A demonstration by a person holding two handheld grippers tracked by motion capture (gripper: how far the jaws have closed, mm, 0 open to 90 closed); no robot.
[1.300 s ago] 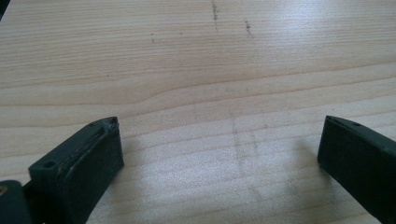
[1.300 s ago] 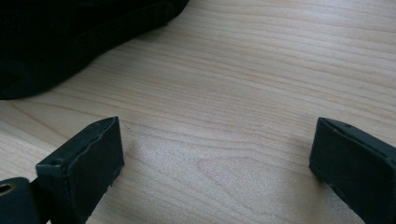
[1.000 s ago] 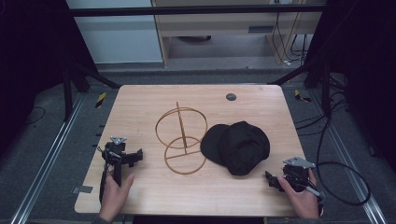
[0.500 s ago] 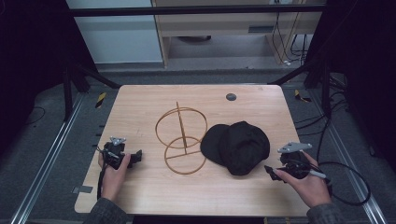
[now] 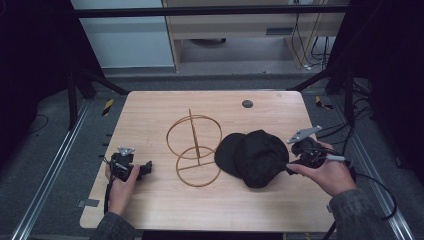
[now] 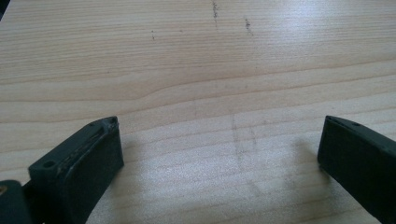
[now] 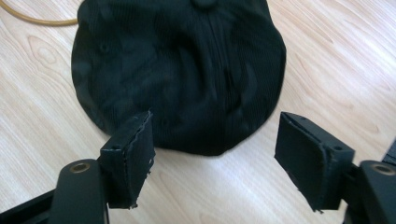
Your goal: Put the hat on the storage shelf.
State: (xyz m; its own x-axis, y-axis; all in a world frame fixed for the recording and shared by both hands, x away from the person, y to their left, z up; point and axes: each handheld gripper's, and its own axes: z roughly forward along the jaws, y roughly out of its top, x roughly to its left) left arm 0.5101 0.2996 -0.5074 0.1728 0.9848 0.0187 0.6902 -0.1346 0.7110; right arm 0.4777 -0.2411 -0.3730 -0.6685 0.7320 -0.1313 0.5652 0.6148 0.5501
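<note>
A black cap [image 5: 252, 156] lies flat on the wooden table [image 5: 150, 115], right of centre. Beside it on the left stands a thin golden ring stand [image 5: 194, 150] with an upright post. My right gripper [image 5: 291, 167] hovers at the cap's right edge and points toward it. In the right gripper view the cap [image 7: 182, 70] lies just beyond my right gripper [image 7: 215, 140]; its jaws have just been closing a little, stand apart, and nothing is between them. My left gripper [image 5: 146, 168] rests low at the table's left. In the left gripper view, my left gripper [image 6: 219, 140] is wide open over bare wood.
A small dark round spot [image 5: 247, 104] sits near the table's far edge. Part of the stand's ring [image 7: 42, 21] curves past the cap in the right gripper view. Cables [image 5: 370, 175] trail off the right side. Dark metal frame rails run along both sides.
My right hand has lifted from the near right corner and come in toward the cap's right edge. The left hand has stayed where it was.
</note>
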